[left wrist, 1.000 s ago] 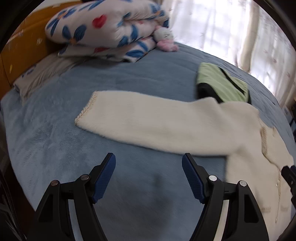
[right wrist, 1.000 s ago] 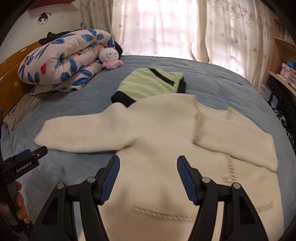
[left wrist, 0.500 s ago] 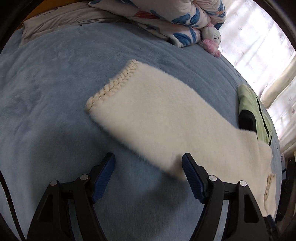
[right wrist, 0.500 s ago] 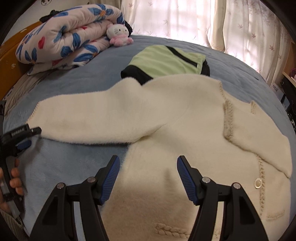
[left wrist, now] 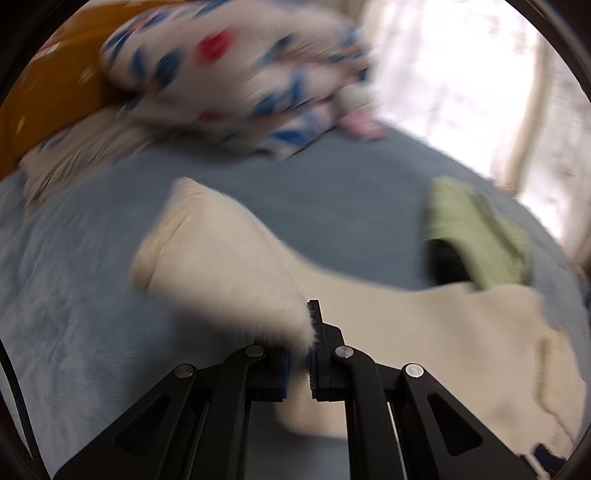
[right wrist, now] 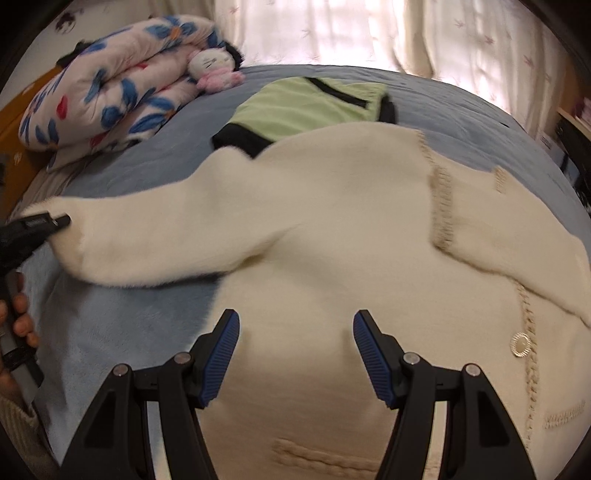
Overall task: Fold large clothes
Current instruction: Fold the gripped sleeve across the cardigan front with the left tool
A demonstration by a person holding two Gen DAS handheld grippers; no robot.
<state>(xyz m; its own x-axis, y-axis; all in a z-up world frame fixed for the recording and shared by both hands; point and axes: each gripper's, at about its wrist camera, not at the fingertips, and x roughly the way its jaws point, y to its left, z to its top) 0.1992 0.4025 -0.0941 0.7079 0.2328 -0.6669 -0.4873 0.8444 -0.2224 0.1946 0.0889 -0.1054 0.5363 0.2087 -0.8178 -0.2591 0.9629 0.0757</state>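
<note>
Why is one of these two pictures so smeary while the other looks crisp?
Left wrist view: motion blur smears the flowered quilt, the green garment and the cream sweater's sleeve, while the left claw, fixed to the camera, stays sharp. Right wrist view: crisp, the curtains glaring white from backlight, the bed bulging from fisheye distortion.

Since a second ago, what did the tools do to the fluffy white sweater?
The left tool went in to the sweater's sleeve, snapped shut on it and has lifted it off the blue blanket. The right tool sank closer over the sweater's body, jaws open and empty as before. The green garment, the flowered quilt and the plush toy stayed put.
</note>
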